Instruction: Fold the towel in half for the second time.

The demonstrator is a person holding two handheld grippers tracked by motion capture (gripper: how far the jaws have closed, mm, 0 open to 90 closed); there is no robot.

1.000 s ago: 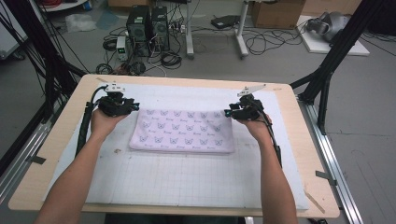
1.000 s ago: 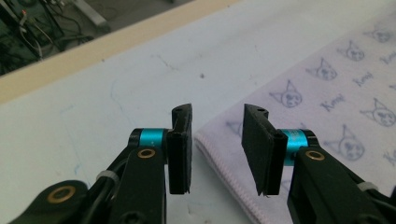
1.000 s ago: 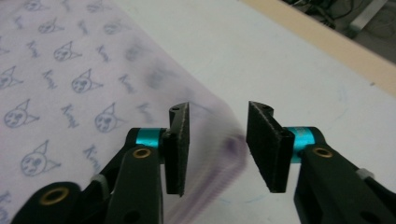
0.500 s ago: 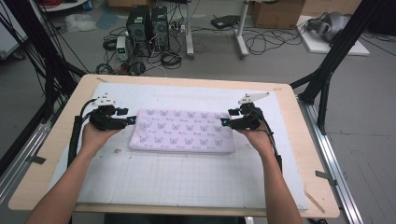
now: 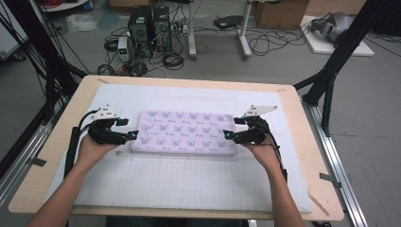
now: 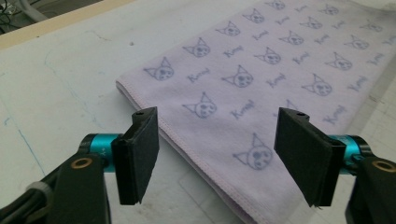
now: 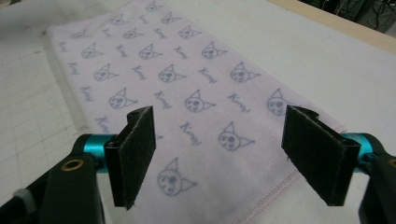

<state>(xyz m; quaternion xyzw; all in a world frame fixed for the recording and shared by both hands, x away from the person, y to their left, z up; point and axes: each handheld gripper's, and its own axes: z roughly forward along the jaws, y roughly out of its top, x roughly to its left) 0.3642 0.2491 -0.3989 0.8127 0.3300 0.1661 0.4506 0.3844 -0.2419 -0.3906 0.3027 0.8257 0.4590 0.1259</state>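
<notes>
A folded lilac towel (image 5: 184, 132) printed with cat faces lies flat on the white grid mat (image 5: 189, 184). My left gripper (image 5: 132, 135) sits at the towel's left end near its front corner. In the left gripper view its jaws (image 6: 219, 158) stand wide apart over the hemmed edge of the towel (image 6: 261, 74), pressing nothing. My right gripper (image 5: 227, 135) is at the right end. Its jaws (image 7: 224, 158) are spread over the towel (image 7: 187, 74) near the stitched corner. Both sets of jaws have just been opening, and nothing is pinched between them.
The mat covers a wooden table (image 5: 302, 142). Black frame struts (image 5: 331, 71) stand at both sides. Computer towers (image 5: 149, 23) and cables lie on the floor beyond the far edge. Bare mat stretches between the towel and the near edge.
Both hands have drawn back from the towel's far corners toward its near corners, and both grippers' jaws have spread apart. The towel lies flat and still.
</notes>
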